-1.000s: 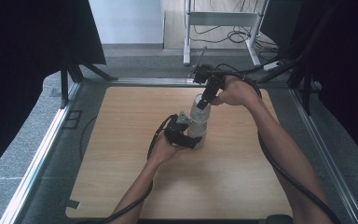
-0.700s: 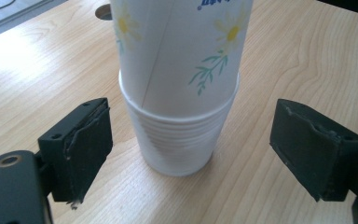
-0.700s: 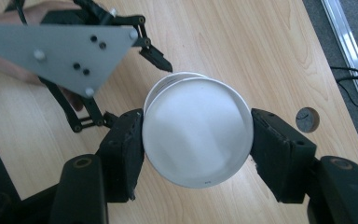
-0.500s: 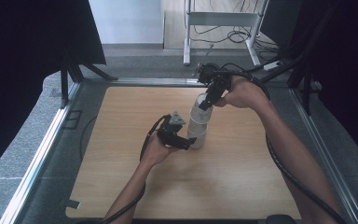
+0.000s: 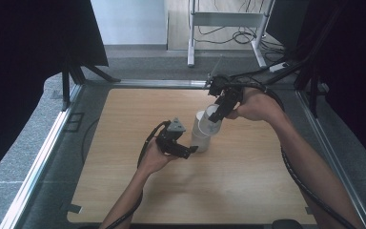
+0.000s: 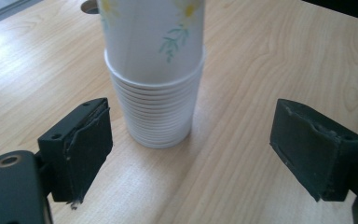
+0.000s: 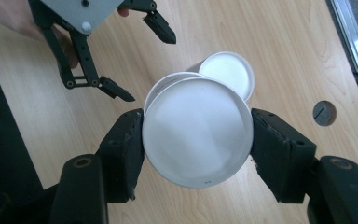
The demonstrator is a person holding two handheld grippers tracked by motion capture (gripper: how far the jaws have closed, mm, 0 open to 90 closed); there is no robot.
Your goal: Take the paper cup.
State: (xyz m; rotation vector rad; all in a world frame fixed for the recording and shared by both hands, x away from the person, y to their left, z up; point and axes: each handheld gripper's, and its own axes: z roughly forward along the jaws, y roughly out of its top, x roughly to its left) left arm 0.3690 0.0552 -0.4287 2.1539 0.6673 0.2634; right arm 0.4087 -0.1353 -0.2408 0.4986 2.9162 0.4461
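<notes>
A stack of white paper cups with a flower print [image 6: 154, 93] is seen standing mid-table on the light wooden tabletop [image 5: 124, 124]. Its topmost cup [image 7: 196, 130], lifted partly out, is clamped between the jaws of the right gripper [image 7: 196, 140]. The left gripper [image 6: 191, 140] is spread wide, its jaws flanking the stack's base, untouched.

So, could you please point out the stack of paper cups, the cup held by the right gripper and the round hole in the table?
stack of paper cups [image 6: 156, 119], left gripper view, ribbed rims.
held cup [image 7: 196, 130], right gripper view, inside bottom.
round hole [image 7: 324, 113], right gripper view, its centre.
</notes>
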